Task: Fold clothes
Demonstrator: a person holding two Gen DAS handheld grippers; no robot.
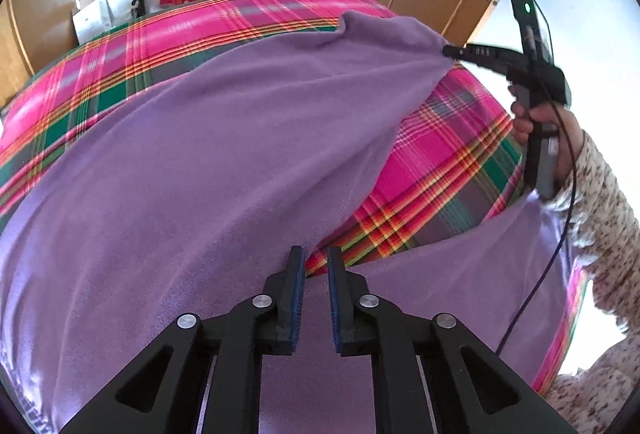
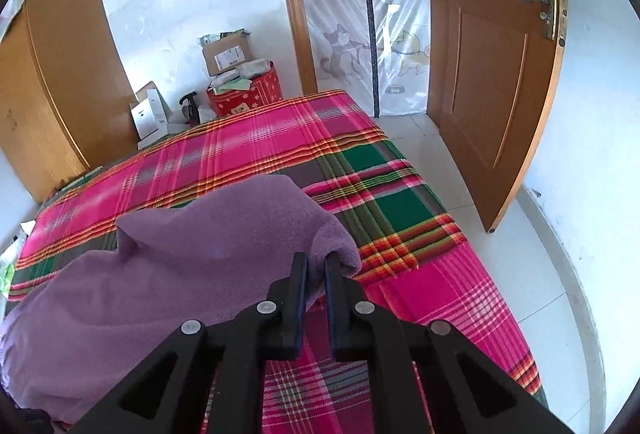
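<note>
A purple fleece garment (image 1: 200,154) lies spread over a bed with a pink and green plaid sheet (image 1: 432,154). My left gripper (image 1: 316,262) hovers low over the garment's near edge. Its jaws stand a narrow gap apart with no cloth pinched between them, so it is open. My right gripper (image 1: 446,51), held by a hand (image 1: 536,122) in a speckled sleeve, is shut on a corner of the garment and holds it raised, so the cloth stretches up from the bed. In the right wrist view the purple garment (image 2: 200,254) bunches between the right gripper's tips (image 2: 316,262) above the plaid sheet (image 2: 360,174).
An open wooden door (image 2: 492,74) and a plastic door curtain (image 2: 360,14) stand beyond the bed's far right corner. Cardboard boxes (image 2: 228,52) and a red tin (image 2: 248,94) sit by the far wall. White floor tiles (image 2: 540,294) run along the bed's right side.
</note>
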